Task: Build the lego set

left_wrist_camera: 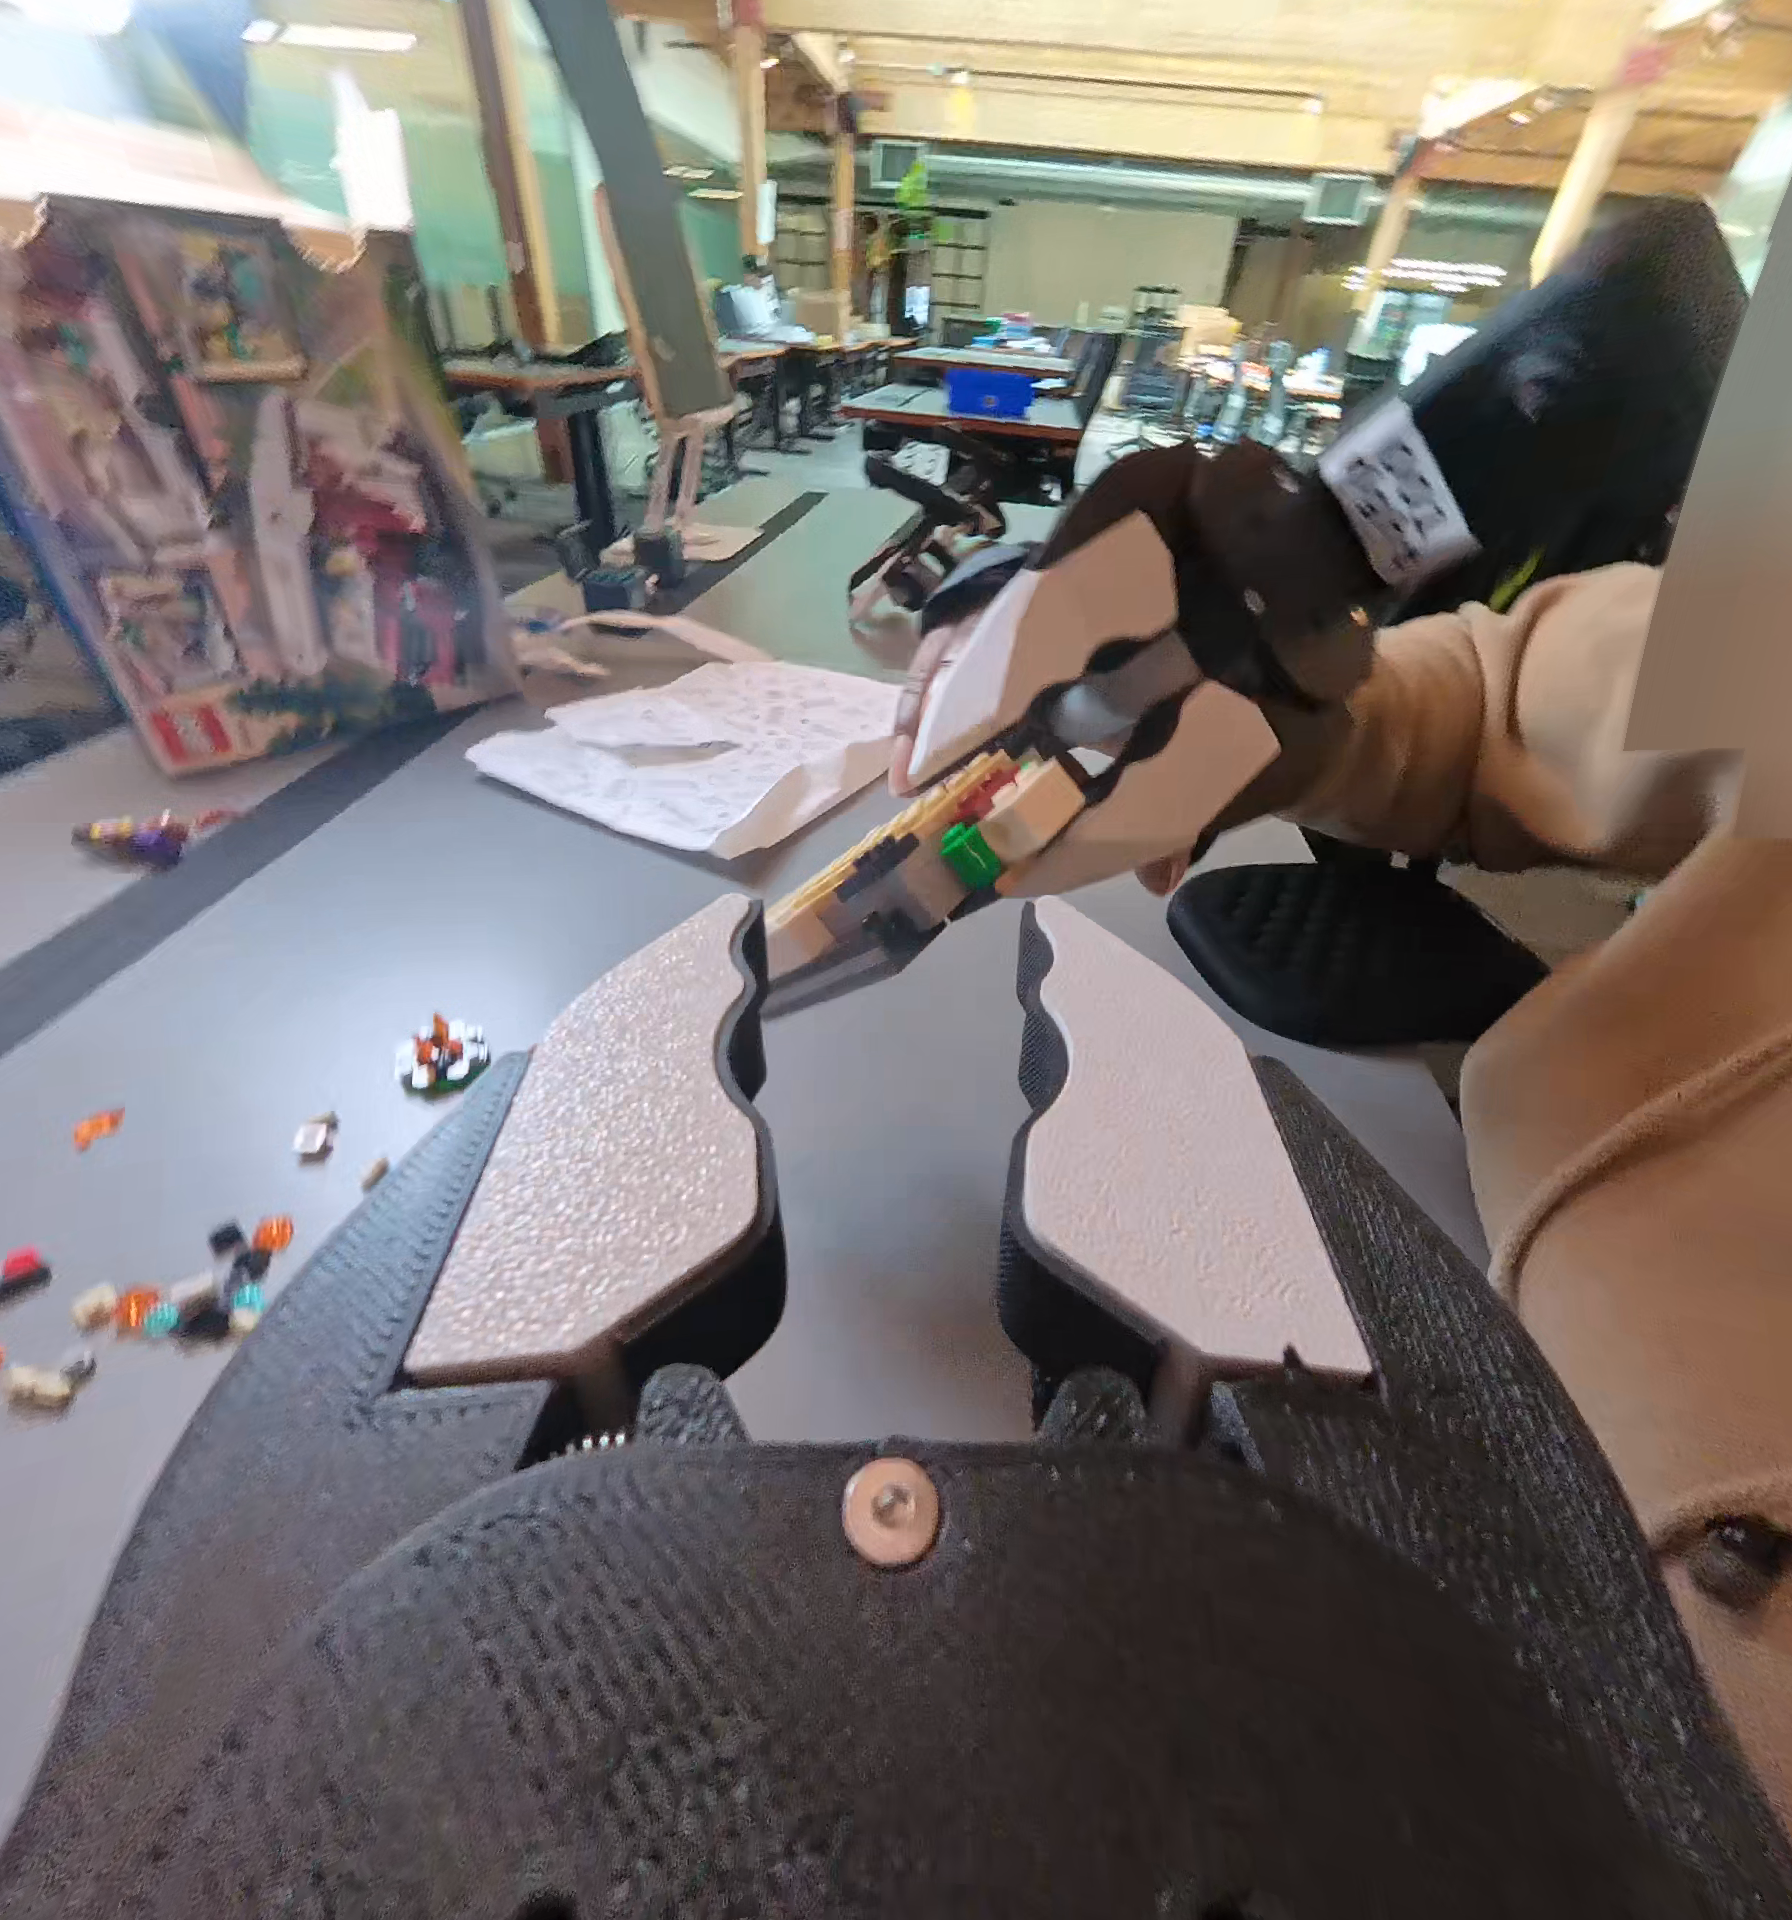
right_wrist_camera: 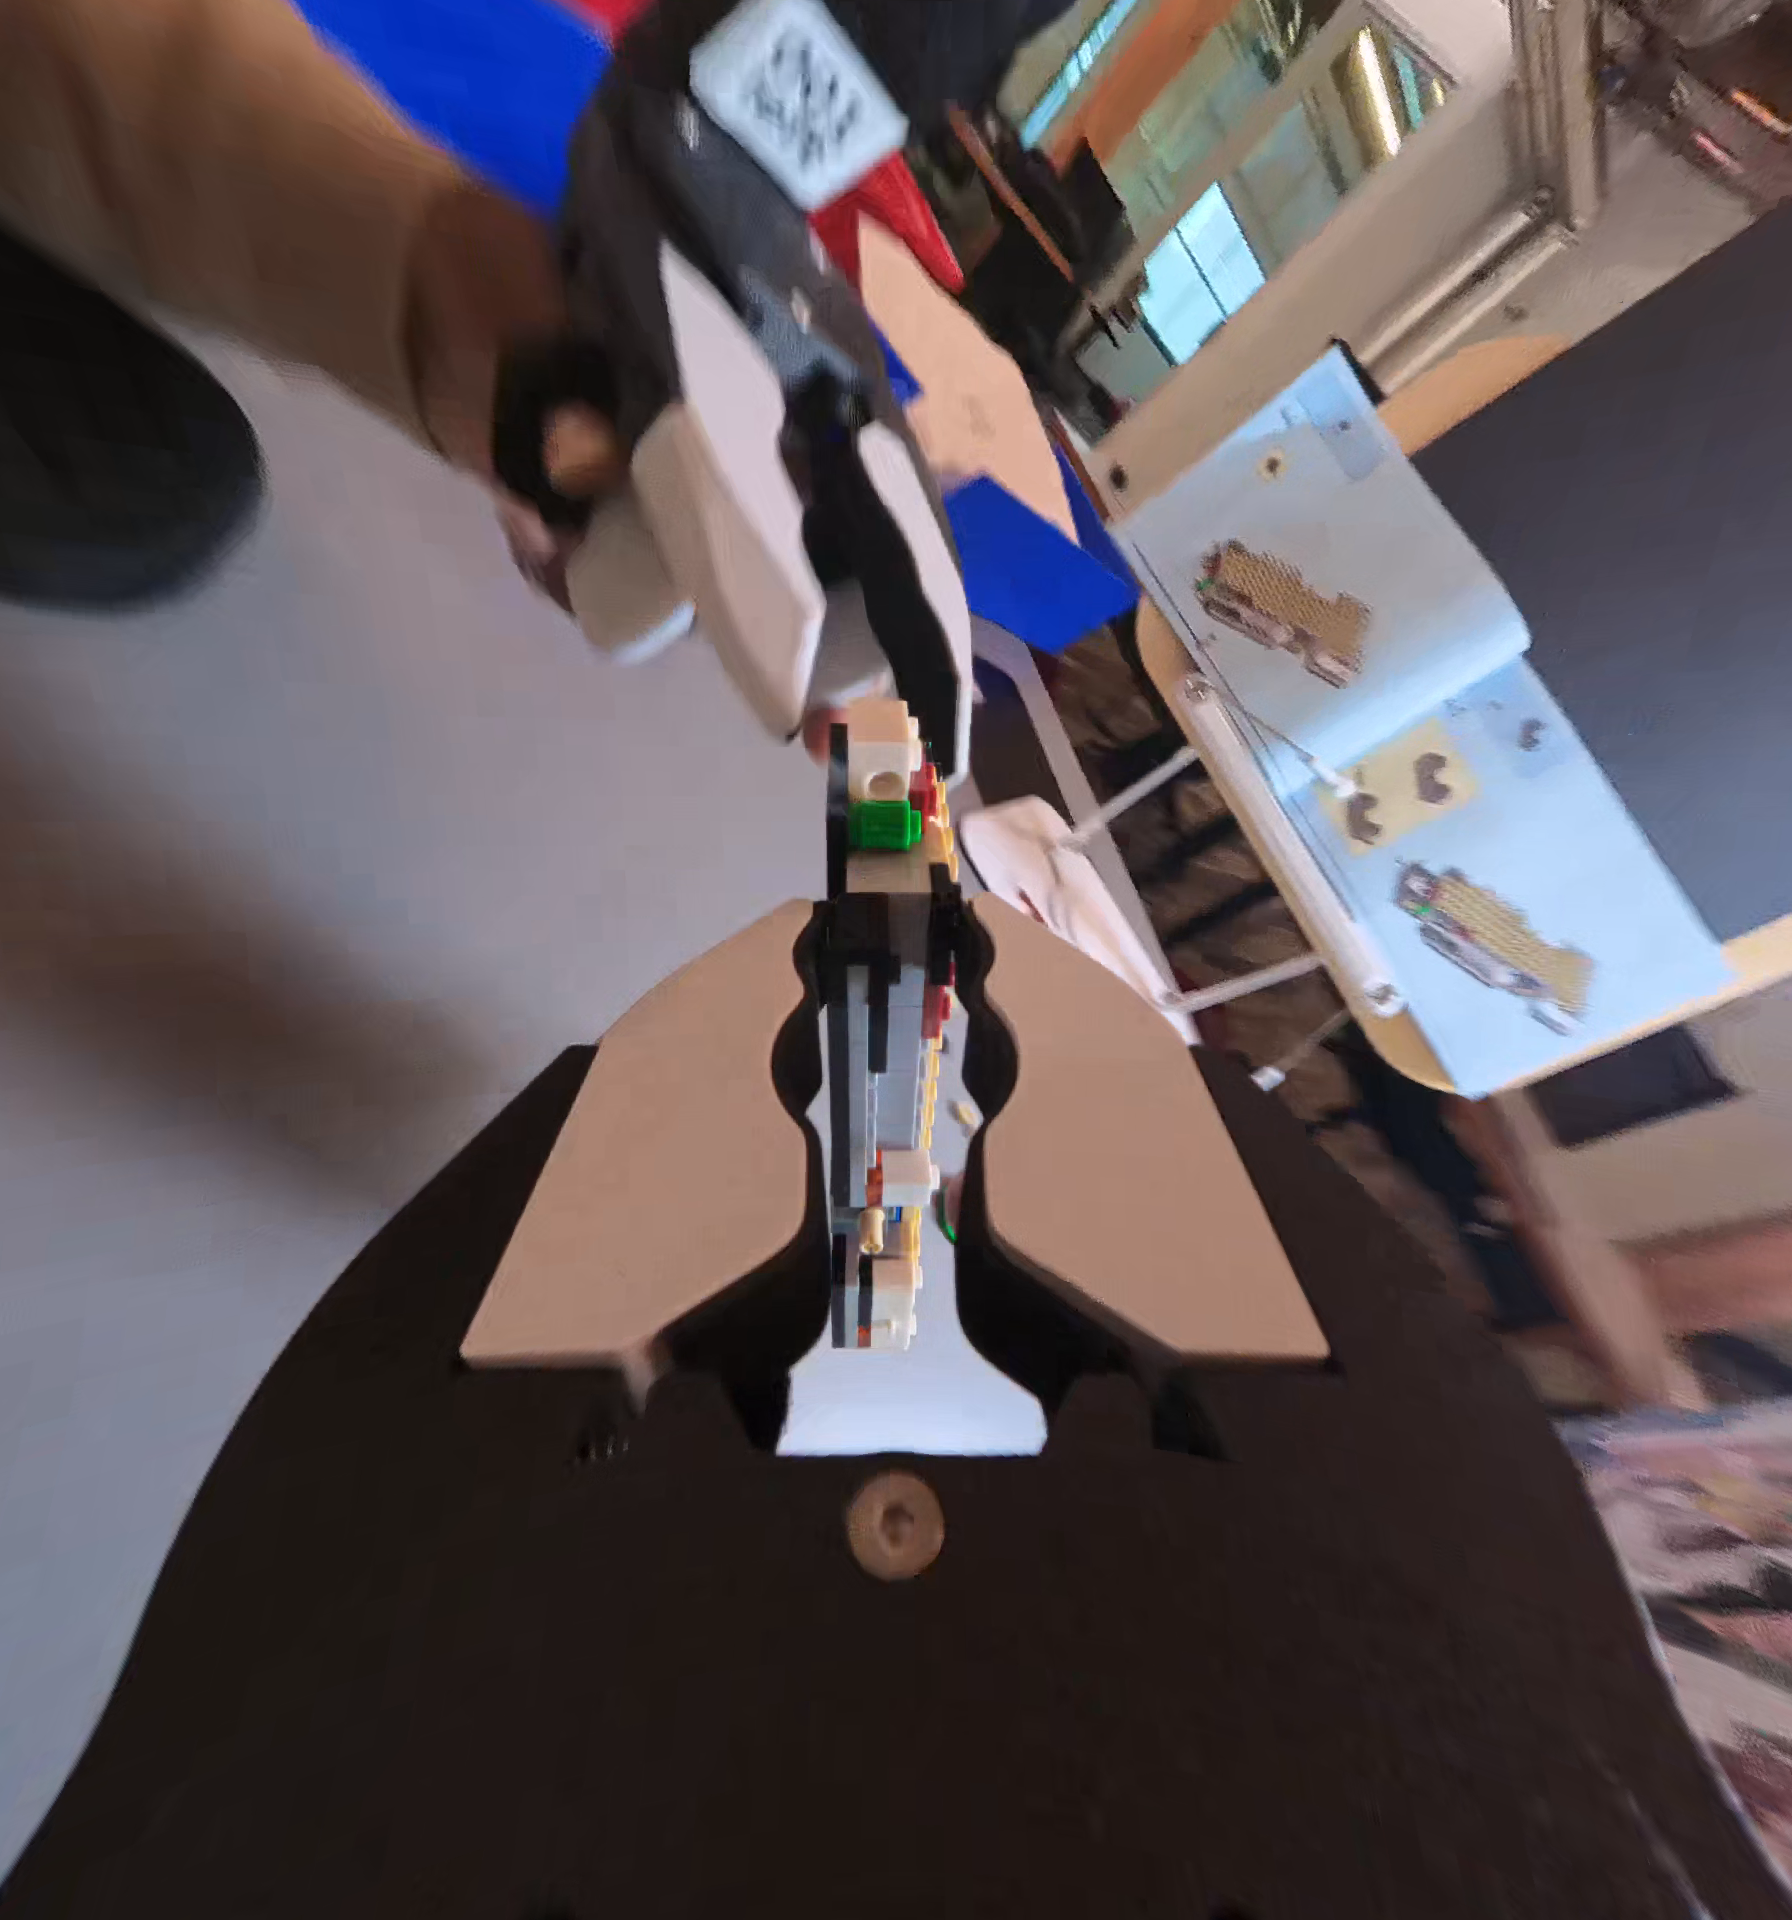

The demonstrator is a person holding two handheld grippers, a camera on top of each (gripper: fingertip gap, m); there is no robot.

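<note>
Right wrist view: right gripper (right_wrist_camera: 890, 935) clamps brick model (right_wrist_camera: 876, 1091); left gripper (left_wrist_camera: 892, 925) gapes just beside it.

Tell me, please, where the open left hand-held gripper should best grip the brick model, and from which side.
Probably the free end of the brick model, beyond the right hand-held gripper clamping its middle. Come end-on, left hand-held gripper pads on its two flat faces: the slab is thin and long.
</note>
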